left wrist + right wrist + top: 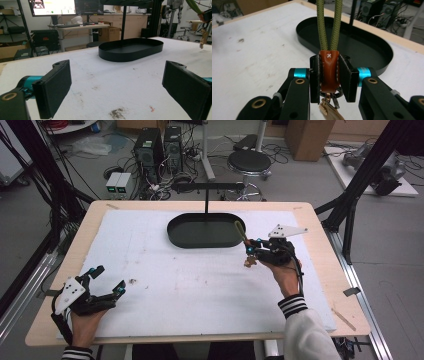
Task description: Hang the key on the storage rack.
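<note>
My right gripper (251,247) is shut on the brown leather tab (329,71) of a keychain, held above the white mat just right of the black oval tray (206,231). An olive-green cord loop (328,23) rises from the tab, and keys (331,111) hang below on a ring. In the high view the cord (240,230) sticks up beside the tray and the keys (248,262) dangle under the jaws. My left gripper (107,281) rests at the table's front left, jaws wide open with nothing between them, its pads (53,87) facing the tray (131,49).
A black T-shaped stand (206,187) rises from the tray's far side. The white mat (200,280) covers most of the wooden table (320,227) and carries small stains (117,113). Black frame posts (357,185) flank the table.
</note>
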Action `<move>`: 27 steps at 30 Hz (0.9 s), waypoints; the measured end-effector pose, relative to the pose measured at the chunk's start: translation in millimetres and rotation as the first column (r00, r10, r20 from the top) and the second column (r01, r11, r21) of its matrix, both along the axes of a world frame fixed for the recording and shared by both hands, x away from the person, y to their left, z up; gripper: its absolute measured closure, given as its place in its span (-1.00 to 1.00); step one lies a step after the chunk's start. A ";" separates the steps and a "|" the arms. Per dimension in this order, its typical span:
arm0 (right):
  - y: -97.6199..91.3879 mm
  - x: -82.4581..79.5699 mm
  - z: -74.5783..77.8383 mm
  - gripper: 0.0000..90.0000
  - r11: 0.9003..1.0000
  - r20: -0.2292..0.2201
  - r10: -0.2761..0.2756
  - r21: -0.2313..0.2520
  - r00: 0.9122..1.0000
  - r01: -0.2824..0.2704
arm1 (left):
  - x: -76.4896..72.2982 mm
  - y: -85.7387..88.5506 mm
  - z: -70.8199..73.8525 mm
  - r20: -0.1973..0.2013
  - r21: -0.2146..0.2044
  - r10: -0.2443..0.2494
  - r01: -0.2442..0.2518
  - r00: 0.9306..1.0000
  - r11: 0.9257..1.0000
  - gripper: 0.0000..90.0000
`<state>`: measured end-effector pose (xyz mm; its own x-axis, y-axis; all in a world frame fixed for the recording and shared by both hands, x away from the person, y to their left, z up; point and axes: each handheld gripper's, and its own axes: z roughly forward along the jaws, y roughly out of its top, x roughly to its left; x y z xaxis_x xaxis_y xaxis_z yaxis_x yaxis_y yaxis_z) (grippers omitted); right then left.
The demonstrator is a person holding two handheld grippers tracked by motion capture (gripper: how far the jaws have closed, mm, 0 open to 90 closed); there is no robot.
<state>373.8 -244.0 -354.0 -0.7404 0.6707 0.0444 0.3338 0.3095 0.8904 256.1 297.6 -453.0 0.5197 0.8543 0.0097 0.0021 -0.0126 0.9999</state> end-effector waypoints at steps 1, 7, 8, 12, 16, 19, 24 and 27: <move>-0.5 1.4 0.6 0.61 1.000 0.003 -0.011 0.000 1.000 0.011 | -0.1 0.0 0.0 0.000 0.001 0.000 0.000 1.000 1.000 -0.80; -3.0 10.1 7.3 0.61 0.997 0.052 -0.074 0.012 0.996 0.074 | 0.0 0.0 0.0 -0.001 -0.001 0.000 0.000 1.000 1.000 -0.80; -3.2 11.8 9.1 0.61 0.997 0.055 -0.083 0.014 0.995 0.082 | 0.0 0.0 0.0 -0.001 -0.001 0.000 0.000 1.000 1.000 -0.80; -2.4 18.7 16.9 0.61 0.993 0.077 -0.118 0.020 0.990 0.116 | 0.1 0.1 0.0 -0.001 0.000 -0.001 0.001 1.000 1.000 -0.80; 1.6 25.5 24.5 0.61 0.991 0.101 -0.137 0.020 0.985 0.136 | 0.2 0.1 0.0 -0.001 -0.001 -0.001 0.001 1.000 1.000 -0.80; 5.8 31.8 29.4 0.61 0.989 0.118 -0.146 0.018 0.982 0.145 | 0.1 0.2 0.0 -0.001 -0.002 -0.001 0.001 1.000 1.000 -0.80; 12.8 42.9 35.7 0.61 0.986 0.130 -0.165 0.009 0.978 0.165 | -0.2 0.7 -0.2 0.001 -0.009 0.000 0.000 1.000 1.000 -0.80; 15.8 48.4 37.4 0.61 0.984 0.135 -0.180 0.011 0.974 0.180 | -0.3 0.7 -0.2 0.002 -0.006 0.000 0.000 1.000 1.000 -0.80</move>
